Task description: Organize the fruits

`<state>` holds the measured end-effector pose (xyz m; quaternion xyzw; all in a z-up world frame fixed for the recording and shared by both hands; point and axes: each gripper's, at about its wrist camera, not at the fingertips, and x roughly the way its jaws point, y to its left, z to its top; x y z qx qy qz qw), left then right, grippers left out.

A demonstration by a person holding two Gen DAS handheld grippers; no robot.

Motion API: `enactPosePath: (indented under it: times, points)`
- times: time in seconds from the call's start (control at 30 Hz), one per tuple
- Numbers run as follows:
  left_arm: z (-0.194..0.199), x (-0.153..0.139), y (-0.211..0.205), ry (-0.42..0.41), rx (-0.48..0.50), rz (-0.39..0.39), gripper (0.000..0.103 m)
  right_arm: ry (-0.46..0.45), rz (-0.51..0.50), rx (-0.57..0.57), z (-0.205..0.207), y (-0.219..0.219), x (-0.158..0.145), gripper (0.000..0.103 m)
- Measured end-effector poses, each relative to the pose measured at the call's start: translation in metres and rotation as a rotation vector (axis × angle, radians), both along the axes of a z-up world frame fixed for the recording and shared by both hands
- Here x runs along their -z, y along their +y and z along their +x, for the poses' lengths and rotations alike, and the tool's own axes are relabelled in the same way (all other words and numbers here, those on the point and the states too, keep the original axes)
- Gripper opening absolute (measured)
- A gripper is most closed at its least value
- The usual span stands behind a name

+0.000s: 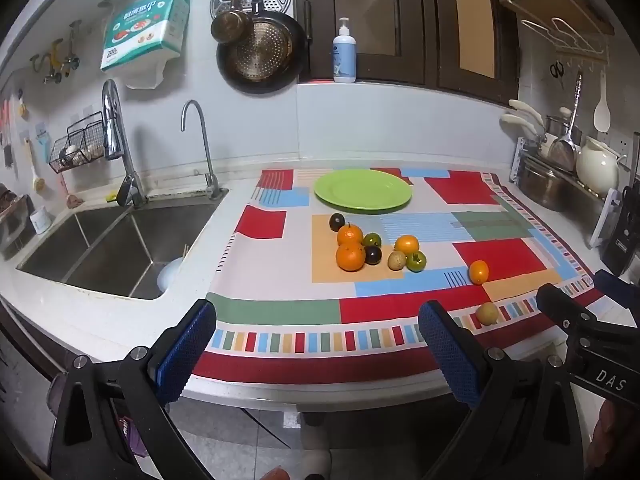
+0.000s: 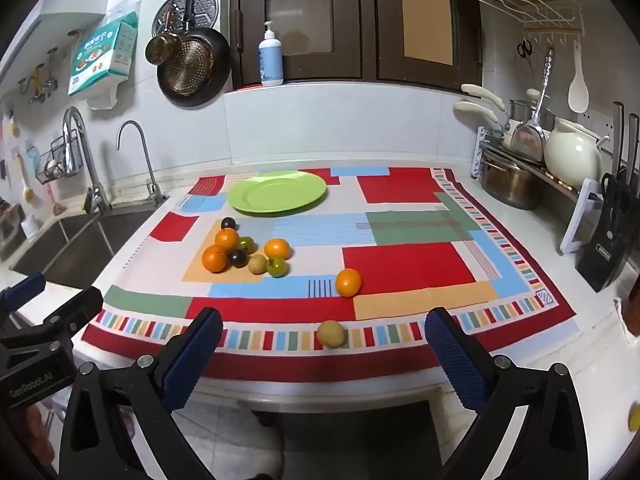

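Note:
A green plate [image 1: 362,191] [image 2: 277,192] lies at the back of the patterned cloth [image 1: 500,258] [image 2: 408,264]. In front of it is a cluster of oranges [image 1: 350,257] [image 2: 215,258], dark plums [image 1: 337,221] [image 2: 228,223], green fruits [image 1: 416,261] [image 2: 277,267] and a brownish fruit [image 1: 396,260] [image 2: 257,264]. One orange [image 1: 479,271] [image 2: 348,282] lies apart, and a yellowish fruit [image 1: 487,313] [image 2: 331,333] sits near the front edge. My left gripper [image 1: 316,338] and right gripper [image 2: 324,340] hover open over the counter's front edge, nothing between their fingers.
A steel sink [image 1: 104,248] [image 2: 60,240] with two taps lies left of the cloth. Pots, a cream jug [image 1: 598,168] [image 2: 572,156] and a knife block [image 2: 612,240] crowd the right side. A soap bottle [image 1: 344,54] [image 2: 271,58] stands on the back ledge.

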<state>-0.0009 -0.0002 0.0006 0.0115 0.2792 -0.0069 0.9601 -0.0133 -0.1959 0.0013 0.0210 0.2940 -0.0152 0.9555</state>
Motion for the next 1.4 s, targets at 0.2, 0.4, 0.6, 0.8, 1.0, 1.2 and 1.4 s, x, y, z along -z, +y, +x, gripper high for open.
enactPosePath:
  times: [0.2, 0.4, 0.6, 0.8, 1.0, 1.2, 1.4]
  points:
    - [-0.002, -0.007, -0.005, 0.005, 0.010, -0.005, 0.103, 0.010, -0.007, 0.002, -0.002, 0.002, 0.002, 0.102]
    - [-0.006, -0.011, -0.001, -0.003, 0.020, -0.006, 0.103, 0.008, -0.005, 0.001, -0.004, 0.000, 0.000, 0.102]
    - [-0.008, -0.011, -0.001, -0.017, 0.023, 0.000, 0.103, 0.007, -0.004, 0.001, -0.006, 0.000, -0.001, 0.102]
    - [-0.008, -0.010, -0.001, -0.018, 0.024, 0.000, 0.103, 0.006, -0.004, 0.001, -0.006, -0.001, -0.002, 0.102]
    - [-0.010, -0.012, -0.003, -0.032, 0.020, 0.007, 0.103, 0.003, 0.000, 0.007, -0.010, -0.004, -0.001, 0.102]
    - [-0.011, -0.012, -0.002, -0.040, 0.015, 0.005, 0.103, 0.000, -0.003, 0.002, -0.010, -0.004, -0.001, 0.102]
    - [-0.011, -0.012, -0.003, -0.045, 0.015, 0.009, 0.103, -0.009, -0.007, 0.000, -0.008, -0.002, -0.005, 0.102]
